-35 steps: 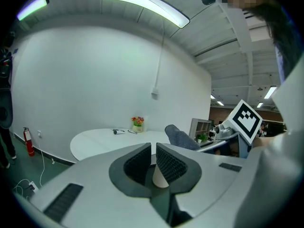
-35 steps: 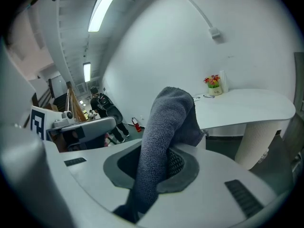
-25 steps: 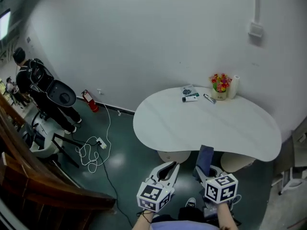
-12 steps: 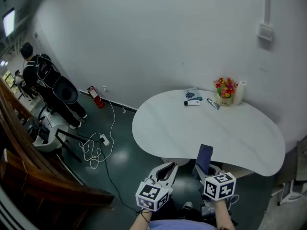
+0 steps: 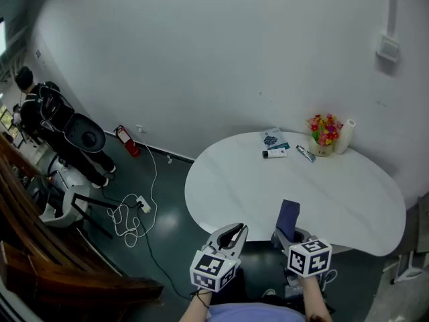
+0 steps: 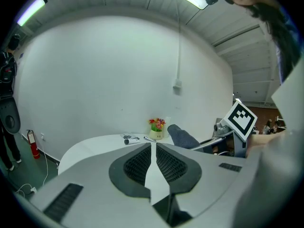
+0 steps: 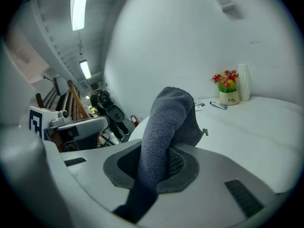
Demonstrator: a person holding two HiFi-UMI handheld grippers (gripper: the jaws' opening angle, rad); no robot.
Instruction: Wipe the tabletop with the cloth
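A dark blue-grey cloth [image 7: 164, 132] is clamped between the jaws of my right gripper [image 5: 289, 237], which is shut on it; the cloth [image 5: 288, 219] stands up over the near edge of the white oval tabletop [image 5: 248, 180]. The cloth [image 6: 183, 137] also shows at the right in the left gripper view. My left gripper [image 5: 232, 234] hangs just short of the table's near edge, left of the right one, jaws shut with nothing between them. Its tips [image 6: 153, 148] point across the tabletop [image 6: 95, 144].
At the table's far side lie a small packet [image 5: 272, 139], a tube [image 5: 277, 153], a second tube [image 5: 305, 154], a flower pot [image 5: 324, 132] and a white roll [image 5: 344, 136]. A person [image 5: 47, 123] stands far left by a fire extinguisher [image 5: 126, 141]; a cable and power strip [image 5: 137, 203] lie on the floor.
The view has shifted so the table sits a little lower and further right. Both grippers kept their places at the near edge, the cloth still held.
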